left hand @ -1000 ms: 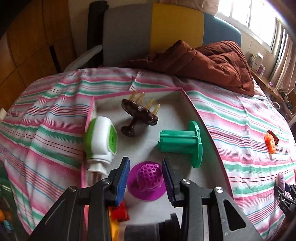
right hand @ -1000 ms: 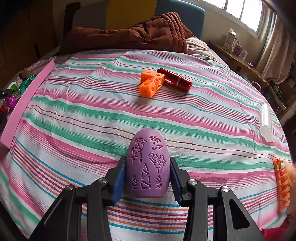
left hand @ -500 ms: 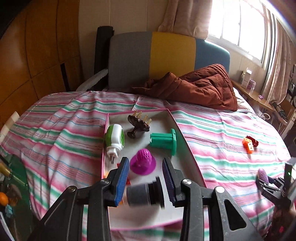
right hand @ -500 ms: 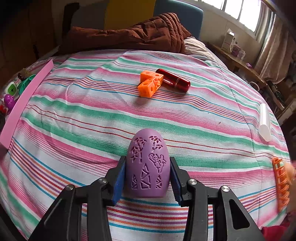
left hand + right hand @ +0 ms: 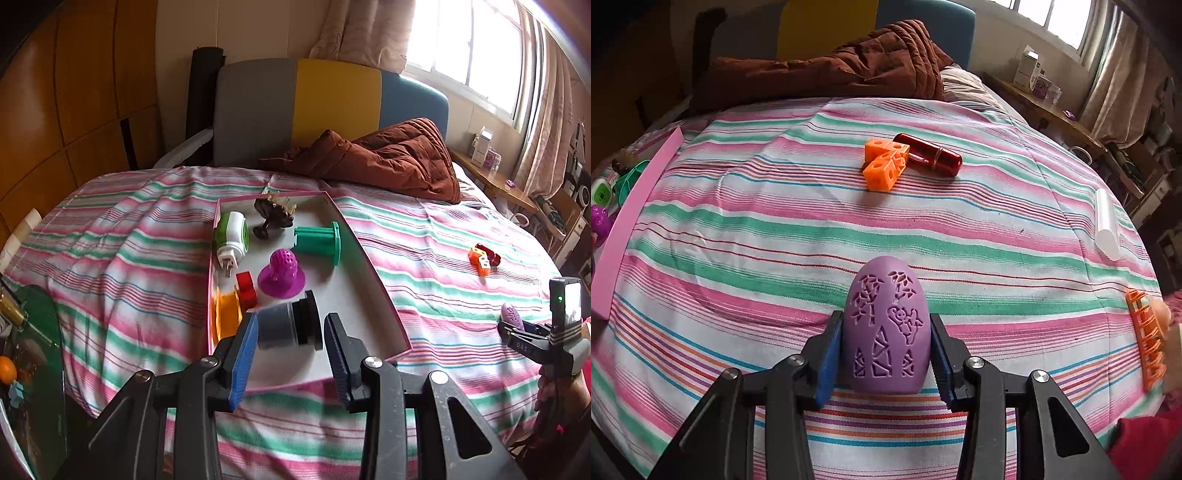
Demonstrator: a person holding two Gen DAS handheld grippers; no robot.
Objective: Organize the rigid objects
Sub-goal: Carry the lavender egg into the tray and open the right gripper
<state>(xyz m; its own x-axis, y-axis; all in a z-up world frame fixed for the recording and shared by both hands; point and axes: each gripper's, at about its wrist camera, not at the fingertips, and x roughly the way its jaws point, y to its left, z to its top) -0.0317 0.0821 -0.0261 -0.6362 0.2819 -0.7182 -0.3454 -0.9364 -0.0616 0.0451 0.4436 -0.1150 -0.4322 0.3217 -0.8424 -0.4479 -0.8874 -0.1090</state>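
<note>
A pink-rimmed tray (image 5: 373, 266) on the striped bed holds a green-white plug (image 5: 232, 236), a brown comb (image 5: 273, 216), a green spool (image 5: 319, 242), a magenta perforated cone (image 5: 282, 271), a red block (image 5: 246, 290) and an orange piece (image 5: 226, 314). A grey-and-black cylinder (image 5: 288, 326) lies at the tray's near end. My left gripper (image 5: 291, 325) hovers open above it, with the pads apart from it. My right gripper (image 5: 885, 321) is shut on a purple patterned egg (image 5: 886, 328), low over the bedspread right of the tray. From the left wrist view the egg (image 5: 511, 316) shows at the far right.
Orange cubes (image 5: 884, 164) and a dark red cylinder (image 5: 931, 155) lie together mid-bed. A white tube (image 5: 1106, 225) rests at the right edge. A hand touches an orange grid piece (image 5: 1145, 343). A brown quilt (image 5: 388, 162) is heaped at the headboard.
My left gripper has drawn back and risen from the tray, so the whole tray and the grey-and-black cylinder now show ahead of it. The right gripper and the egg have stayed still.
</note>
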